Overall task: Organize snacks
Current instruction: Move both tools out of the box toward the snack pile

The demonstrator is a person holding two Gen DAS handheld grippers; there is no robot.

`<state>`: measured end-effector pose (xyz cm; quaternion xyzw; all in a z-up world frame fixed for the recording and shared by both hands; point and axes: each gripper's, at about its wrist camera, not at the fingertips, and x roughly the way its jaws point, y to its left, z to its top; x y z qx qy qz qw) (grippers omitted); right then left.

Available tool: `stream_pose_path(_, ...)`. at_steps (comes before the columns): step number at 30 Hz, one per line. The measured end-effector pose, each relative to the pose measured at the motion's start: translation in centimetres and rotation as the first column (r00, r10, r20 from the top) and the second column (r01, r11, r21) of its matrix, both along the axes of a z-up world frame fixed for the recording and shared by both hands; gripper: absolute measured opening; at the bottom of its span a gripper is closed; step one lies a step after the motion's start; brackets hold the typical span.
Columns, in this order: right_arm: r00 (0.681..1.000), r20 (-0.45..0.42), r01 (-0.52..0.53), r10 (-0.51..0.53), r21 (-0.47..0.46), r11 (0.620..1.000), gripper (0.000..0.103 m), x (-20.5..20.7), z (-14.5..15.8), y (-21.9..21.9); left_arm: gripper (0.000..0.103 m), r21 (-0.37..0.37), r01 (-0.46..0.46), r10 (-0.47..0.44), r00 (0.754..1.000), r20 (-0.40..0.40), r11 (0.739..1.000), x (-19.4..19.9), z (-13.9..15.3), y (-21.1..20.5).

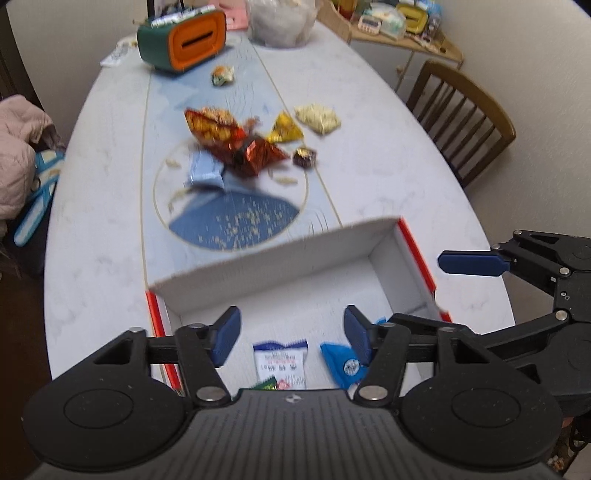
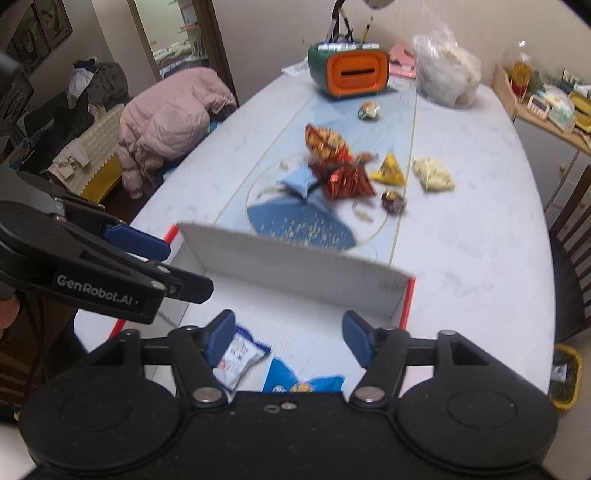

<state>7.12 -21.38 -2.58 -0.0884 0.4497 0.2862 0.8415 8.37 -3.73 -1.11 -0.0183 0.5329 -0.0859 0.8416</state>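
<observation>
A white box with red sides (image 1: 280,266) (image 2: 295,266) sits at the near end of the table. Inside lie a white snack packet (image 1: 280,363) (image 2: 236,360) and a blue packet (image 1: 341,363) (image 2: 291,380). My left gripper (image 1: 291,334) is open and empty above the box. My right gripper (image 2: 288,338) is open and empty above the box, beside the left. Loose snacks lie mid-table: an orange-red bag (image 1: 216,123) (image 2: 325,142), a dark red packet (image 1: 255,157) (image 2: 347,179), a light blue packet (image 1: 203,171) (image 2: 299,181), a yellow triangle (image 1: 284,129) (image 2: 389,170), a cream packet (image 1: 317,118) (image 2: 432,173) and a small dark candy (image 1: 304,157) (image 2: 393,201).
A green and orange holder (image 1: 183,38) (image 2: 349,72) and a clear plastic bag (image 1: 282,20) (image 2: 447,74) stand at the far end, with a small wrapped snack (image 1: 222,75) (image 2: 368,110) in front. A wooden chair (image 1: 461,118) stands right; a pink jacket (image 2: 170,118) lies left.
</observation>
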Motion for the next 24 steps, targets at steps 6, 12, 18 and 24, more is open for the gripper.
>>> stream_pose_path(6, 0.999, 0.043, 0.004, -0.004, 0.005, 1.000, 0.084, 2.1, 1.7, -0.3, 0.068, -0.012, -0.022, 0.023, 0.999, 0.039, 1.000, 1.9, 1.5, 0.8)
stream_pose_path(12, 0.998, 0.059, 0.007, -0.009, 0.037, 0.999, 0.100, 5.8, 2.7, -1.1, 0.074, -0.042, -0.071, 0.073, 0.996, 0.047, 0.997, 5.5, 2.3, 1.6)
stream_pose_path(18, 0.999, 0.051, 0.002, -0.004, 0.041, 0.999, 0.100, 10.7, 3.1, -1.5, 0.074, -0.003, -0.128, 0.128, 0.991, 0.037, 0.992, 10.4, 2.5, 1.9)
stream_pose_path(24, 0.998, 0.057, -0.031, 0.032, -0.013, 0.999, 0.100, 15.3, 2.7, -1.1, 0.074, 0.035, -0.184, 0.184, 0.983, 0.024, 0.982, 15.4, 2.5, 2.9)
